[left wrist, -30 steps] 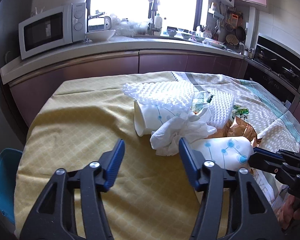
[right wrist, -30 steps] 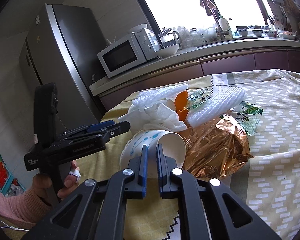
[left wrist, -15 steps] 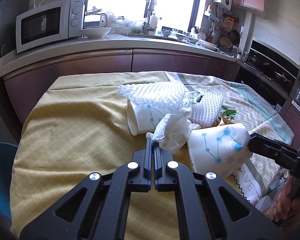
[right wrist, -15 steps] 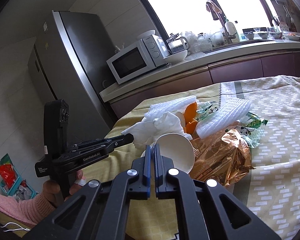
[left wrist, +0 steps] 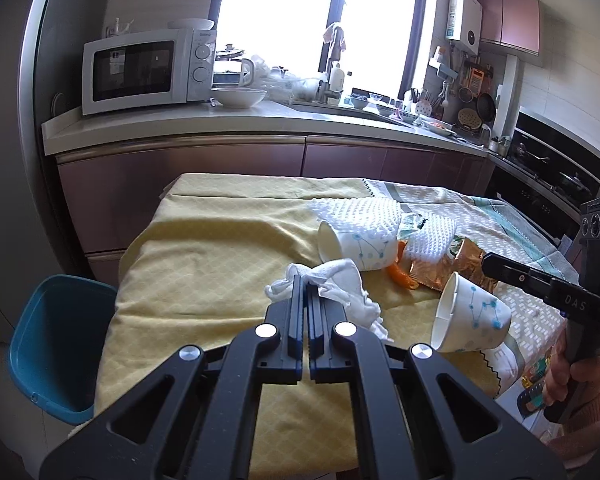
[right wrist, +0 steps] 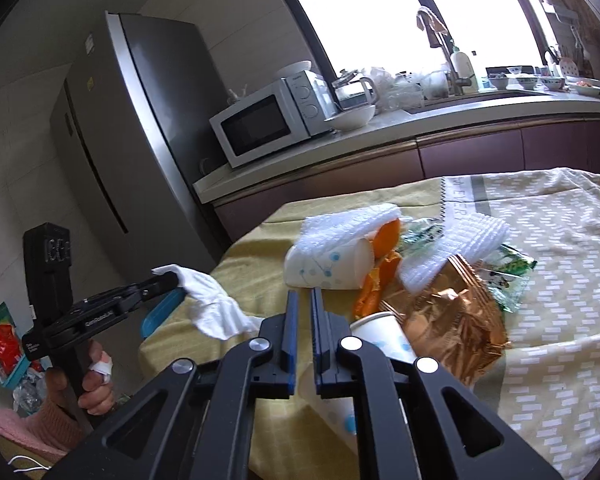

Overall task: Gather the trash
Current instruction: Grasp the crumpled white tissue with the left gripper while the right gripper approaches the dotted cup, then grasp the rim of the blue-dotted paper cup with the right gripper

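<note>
My left gripper (left wrist: 305,285) is shut on a crumpled white tissue (left wrist: 340,286) and holds it above the yellow tablecloth (left wrist: 204,264); it also shows in the right wrist view (right wrist: 168,280) with the tissue (right wrist: 212,304) hanging from it. My right gripper (right wrist: 303,300) is shut on the wall of a white paper cup with blue dots (right wrist: 384,336), lifted off the table; in the left wrist view the cup (left wrist: 470,316) hangs tilted. A second cup (left wrist: 354,242) lies on its side by orange peel (left wrist: 400,272).
A blue bin (left wrist: 56,344) stands left of the table. White foam netting (left wrist: 364,212), a copper foil bag (right wrist: 452,320) and green wrappers (right wrist: 508,272) lie in the pile. A counter with a microwave (left wrist: 148,68) runs behind.
My left gripper closed on the tissue and pulled it left, away from the pile. My right gripper closed on the cup and lifted it off the table.
</note>
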`<control>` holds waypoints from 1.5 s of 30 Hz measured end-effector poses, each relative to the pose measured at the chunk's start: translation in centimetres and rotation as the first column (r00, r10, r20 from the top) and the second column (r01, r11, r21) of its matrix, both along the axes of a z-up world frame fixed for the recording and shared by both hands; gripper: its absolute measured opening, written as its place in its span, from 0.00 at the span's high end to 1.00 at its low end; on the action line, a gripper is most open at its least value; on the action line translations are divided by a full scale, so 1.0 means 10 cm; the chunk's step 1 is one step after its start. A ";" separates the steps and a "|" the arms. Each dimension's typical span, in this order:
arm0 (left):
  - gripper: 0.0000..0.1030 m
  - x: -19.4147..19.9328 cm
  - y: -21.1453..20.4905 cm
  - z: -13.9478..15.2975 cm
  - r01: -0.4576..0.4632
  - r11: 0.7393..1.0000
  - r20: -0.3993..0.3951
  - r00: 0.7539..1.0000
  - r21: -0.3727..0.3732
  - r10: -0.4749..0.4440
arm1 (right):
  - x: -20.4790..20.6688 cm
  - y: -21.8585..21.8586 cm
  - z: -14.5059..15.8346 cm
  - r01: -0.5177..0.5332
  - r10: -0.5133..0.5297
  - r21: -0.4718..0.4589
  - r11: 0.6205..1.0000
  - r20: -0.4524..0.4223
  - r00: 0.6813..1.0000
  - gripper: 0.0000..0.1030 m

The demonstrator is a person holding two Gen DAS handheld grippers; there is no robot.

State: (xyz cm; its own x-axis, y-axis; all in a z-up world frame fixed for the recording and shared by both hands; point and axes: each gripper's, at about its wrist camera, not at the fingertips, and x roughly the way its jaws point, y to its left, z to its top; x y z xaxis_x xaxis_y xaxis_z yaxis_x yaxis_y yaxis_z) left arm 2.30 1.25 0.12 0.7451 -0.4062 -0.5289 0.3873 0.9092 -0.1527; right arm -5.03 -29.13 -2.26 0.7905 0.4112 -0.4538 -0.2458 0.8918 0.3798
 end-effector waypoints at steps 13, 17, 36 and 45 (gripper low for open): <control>0.98 0.03 0.12 -0.15 -0.026 1.000 -0.032 0.999 -0.011 0.026 | -0.37 -0.44 -0.38 0.202 -0.198 0.019 0.979 -0.128 0.972 0.60; 0.98 0.04 0.11 -0.16 -0.027 1.000 -0.033 0.999 -0.013 0.027 | -0.47 -0.45 -0.40 0.179 -0.166 0.082 0.980 -0.149 0.975 0.60; 0.98 -0.02 0.24 -0.20 -0.064 0.998 -0.045 0.997 -0.026 0.063 | 0.03 0.05 -0.39 0.049 -0.038 0.084 0.995 -0.129 0.991 0.67; 0.98 0.02 0.29 -0.24 -0.072 0.997 -0.059 0.996 -0.041 0.070 | -0.07 0.14 -0.42 0.033 -0.015 0.108 0.994 -0.162 0.987 0.65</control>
